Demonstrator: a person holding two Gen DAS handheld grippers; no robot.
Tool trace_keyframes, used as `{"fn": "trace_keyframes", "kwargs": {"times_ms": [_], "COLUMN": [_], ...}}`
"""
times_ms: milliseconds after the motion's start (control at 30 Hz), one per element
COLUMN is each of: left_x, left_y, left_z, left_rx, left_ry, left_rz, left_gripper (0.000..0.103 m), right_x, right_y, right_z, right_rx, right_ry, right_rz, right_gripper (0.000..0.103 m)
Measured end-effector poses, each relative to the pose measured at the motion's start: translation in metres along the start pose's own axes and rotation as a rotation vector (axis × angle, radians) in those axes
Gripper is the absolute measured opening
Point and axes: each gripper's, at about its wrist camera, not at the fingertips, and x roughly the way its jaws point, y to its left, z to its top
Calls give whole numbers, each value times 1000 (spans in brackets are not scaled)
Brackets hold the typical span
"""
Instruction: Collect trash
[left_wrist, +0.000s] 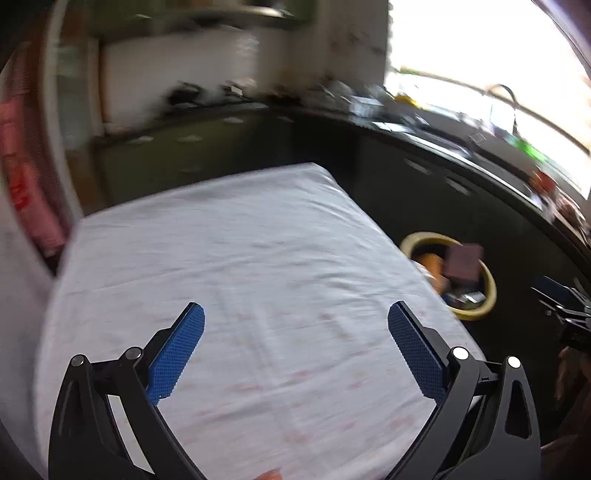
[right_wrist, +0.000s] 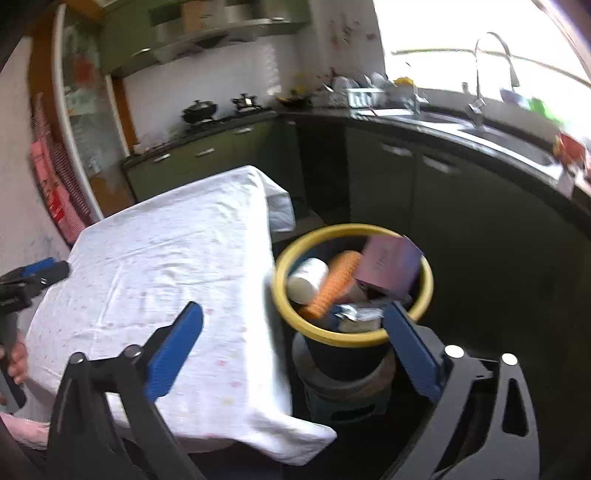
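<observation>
A yellow-rimmed dark bin (right_wrist: 351, 339) stands on a low stool (right_wrist: 343, 391) beside the table's right edge. It holds a pink-purple box (right_wrist: 388, 267), a white cup (right_wrist: 308, 278), an orange ribbed item (right_wrist: 334, 284) and a silvery wrapper (right_wrist: 360, 314). My right gripper (right_wrist: 295, 306) hangs open just in front of the bin, nothing between its blue pads. My left gripper (left_wrist: 295, 306) is open and empty above the white tablecloth (left_wrist: 240, 258). In the left wrist view the bin (left_wrist: 424, 236) with the box (left_wrist: 463, 260) lies to the right. No trash shows on the cloth.
Dark green cabinets (right_wrist: 406, 177) and a black counter wrap the back and right, with a sink and tap (right_wrist: 480, 74) and a pot on the stove (right_wrist: 199, 110). Red cloths (right_wrist: 55, 192) hang on the left wall. The floor between table and cabinets is narrow.
</observation>
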Motion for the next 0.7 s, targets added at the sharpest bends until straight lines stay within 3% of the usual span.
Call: {"fn": "trace_keyframes", "kwargs": {"times_ms": [133,400,533,700], "left_x": [-61,-146,-157,-142], "left_y": [40,77,82,78], "left_z": [-12,-25,-27,-32], "left_rx": [-42,-77,-89,-105], "left_ry": [-91,-252,-253,-216], "left_rz": [83,149,140,146], "left_gripper": [98,98,98,98], "right_x": [-17,-48,-50,-45], "right_y": [32,66,69,69], "right_z": [10,15,16,16], "right_rx": [-53,-100,-95,-95], "right_ry": [-44,-95,-88,-76], "right_rz": [-4,1,-8,-10], "right_gripper": [96,96,96,96]}}
